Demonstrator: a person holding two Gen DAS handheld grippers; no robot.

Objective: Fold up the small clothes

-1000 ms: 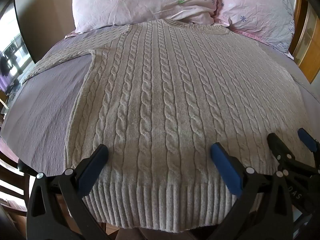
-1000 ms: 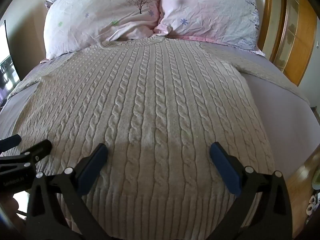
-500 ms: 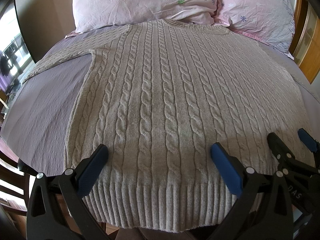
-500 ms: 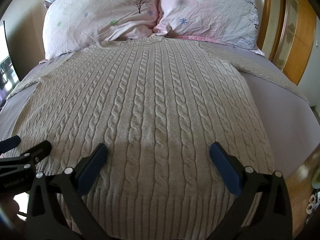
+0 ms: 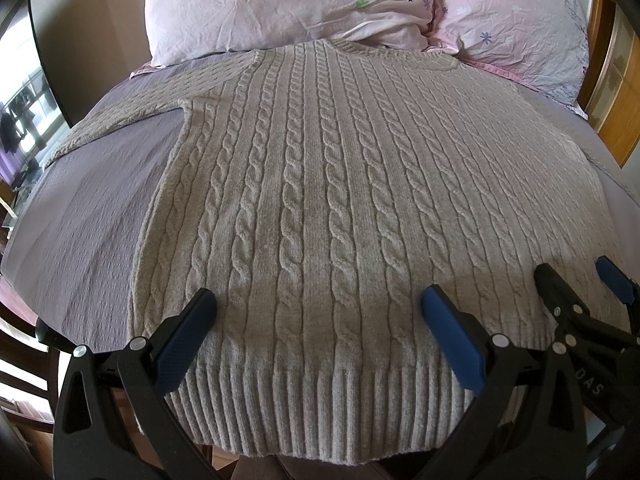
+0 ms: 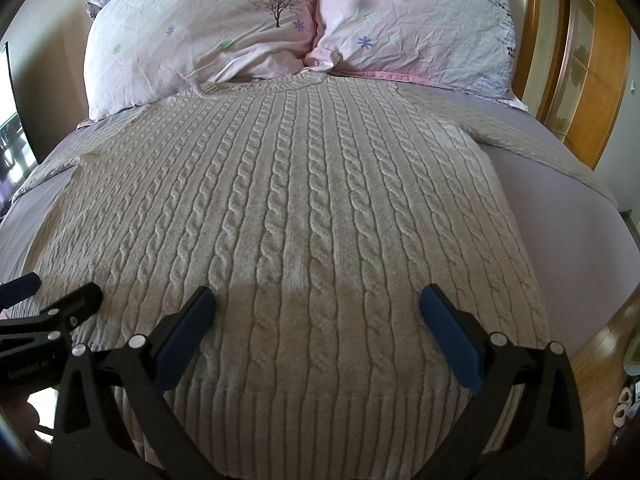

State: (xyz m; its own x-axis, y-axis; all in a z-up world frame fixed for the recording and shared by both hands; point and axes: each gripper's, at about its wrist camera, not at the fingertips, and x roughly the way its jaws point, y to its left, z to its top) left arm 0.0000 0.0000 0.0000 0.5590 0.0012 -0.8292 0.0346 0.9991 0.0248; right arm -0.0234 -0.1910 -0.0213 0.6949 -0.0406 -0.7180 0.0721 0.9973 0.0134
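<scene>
- The left gripper [image 5: 318, 312] holds its jaws wide apart above the sweater's lower part, clamping nothing; its blue pads [image 5: 188, 340] sit on either side of several cable columns.
- The right gripper [image 6: 316, 312] is likewise spread wide, with nothing between its pads.
- The sweater [image 5: 340, 200] is beige cable-knit, lying flat and face up on the bed [image 5: 92, 216], which has a lilac sheet.
- Its ribbed hem [image 5: 320, 412] lies nearest the cameras, at the bed's edge; its neckline [image 6: 296, 82] touches the two floral pillows [image 6: 208, 36].
- One sleeve [image 5: 132, 116] stretches out to the left, the other [image 6: 532, 140] to the right.
- Both grippers point forward along the sweater, side by side; the right one's tip shows at the right edge of the left view.
</scene>
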